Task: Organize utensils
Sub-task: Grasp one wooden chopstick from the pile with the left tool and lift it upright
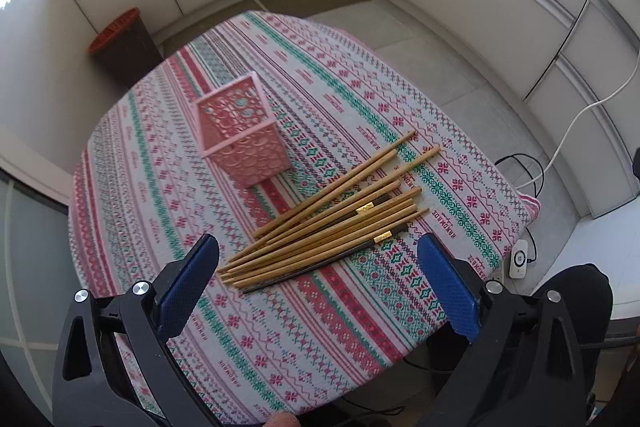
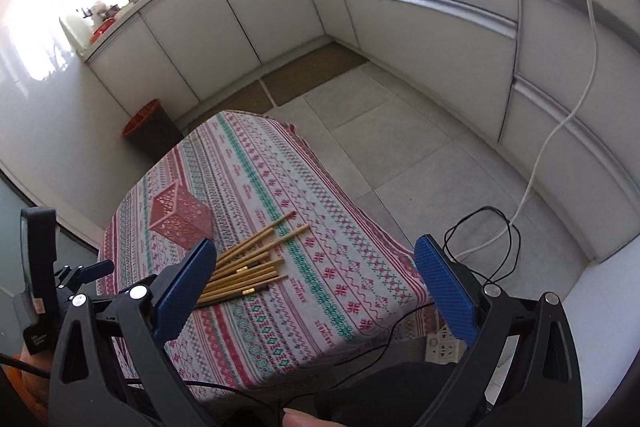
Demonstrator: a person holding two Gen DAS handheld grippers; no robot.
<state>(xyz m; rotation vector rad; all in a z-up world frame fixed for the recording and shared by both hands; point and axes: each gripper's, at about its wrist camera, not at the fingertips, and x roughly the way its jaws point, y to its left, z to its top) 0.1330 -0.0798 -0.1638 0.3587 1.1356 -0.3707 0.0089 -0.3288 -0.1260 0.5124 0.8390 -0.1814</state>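
Observation:
Several wooden chopsticks (image 1: 332, 211) lie in a loose bundle on the patterned tablecloth (image 1: 304, 311), two of them dark with gold bands. A pink perforated square holder (image 1: 240, 131) stands upright just beyond and left of them, with nothing showing inside. My left gripper (image 1: 318, 283) hovers open above the near ends of the chopsticks, blue pads wide apart. In the right wrist view the chopsticks (image 2: 252, 267) and the holder (image 2: 180, 219) sit at the left. My right gripper (image 2: 316, 287) is open, held higher and off to the right of them.
The small table (image 2: 320, 287) stands on a tiled kitchen floor with white cabinets around. A dark bin with a red rim (image 1: 120, 43) is behind the table. White and black cables (image 2: 492, 239) trail on the floor to the right. The other hand-held gripper (image 2: 80, 275) shows at left.

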